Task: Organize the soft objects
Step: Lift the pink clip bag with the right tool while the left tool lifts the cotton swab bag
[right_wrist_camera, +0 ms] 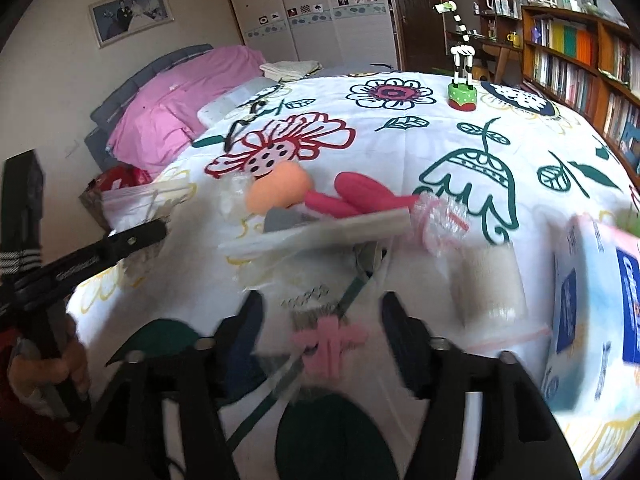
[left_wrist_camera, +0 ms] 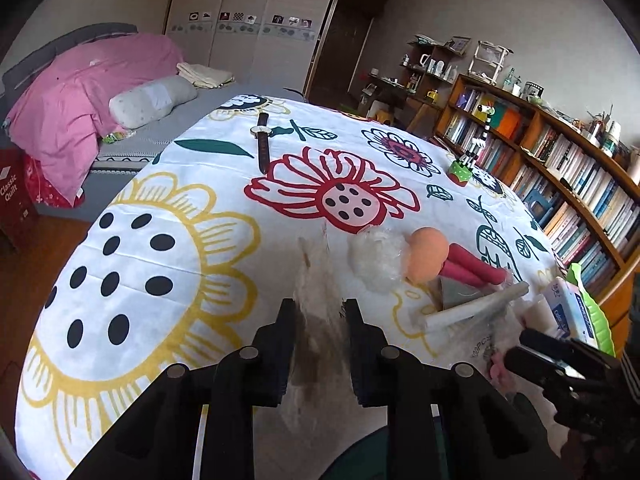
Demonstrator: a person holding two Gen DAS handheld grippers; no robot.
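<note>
Left gripper point(left_wrist_camera: 320, 308): fingers close together, pinching a clear zip-top plastic bag point(left_wrist_camera: 320, 276) that stands up between them, held above the floral tablecloth point(left_wrist_camera: 160, 184). From the right wrist view the same bag point(right_wrist_camera: 132, 204) hangs at the left edge with the left gripper point(right_wrist_camera: 156, 232) clamped on its lower edge.

Right gripper point(right_wrist_camera: 320, 304): jaws spread wide, nothing between them; blurred. Just under and between the fingers lies a pink cross-shaped soft piece point(right_wrist_camera: 328, 344), not touched as far as the blur lets me tell. In the left view the right gripper point(left_wrist_camera: 516, 344) shows at the right edge.

Readable writing: "Classic Quilt" on the red box point(left_wrist_camera: 12, 196) on the floor by the bed. Clear packaging near the right gripper carries printed "PCS" point(left_wrist_camera: 484, 350), the rest unreadable. Blue-and-white tissue pack point(right_wrist_camera: 592, 312) has lettering, too blurred to read.

Soft-object pile sits on the cloth ahead of the grippers: orange makeup sponge point(left_wrist_camera: 428, 254), touching a clear crumpled wrap point(left_wrist_camera: 376, 258) on its left; two red-pink rolls point(left_wrist_camera: 476, 268) beside it; grey wedge sponge point(left_wrist_camera: 456, 292); long white strip in plastic point(left_wrist_camera: 476, 308); cotton-pad roll point(right_wrist_camera: 488, 284).

Farther out: wristwatch point(left_wrist_camera: 262, 142), striped giraffe figurine on a green base point(right_wrist_camera: 462, 72), bookshelf point(left_wrist_camera: 560, 168), pink duvet on the bed point(left_wrist_camera: 80, 92).
</note>
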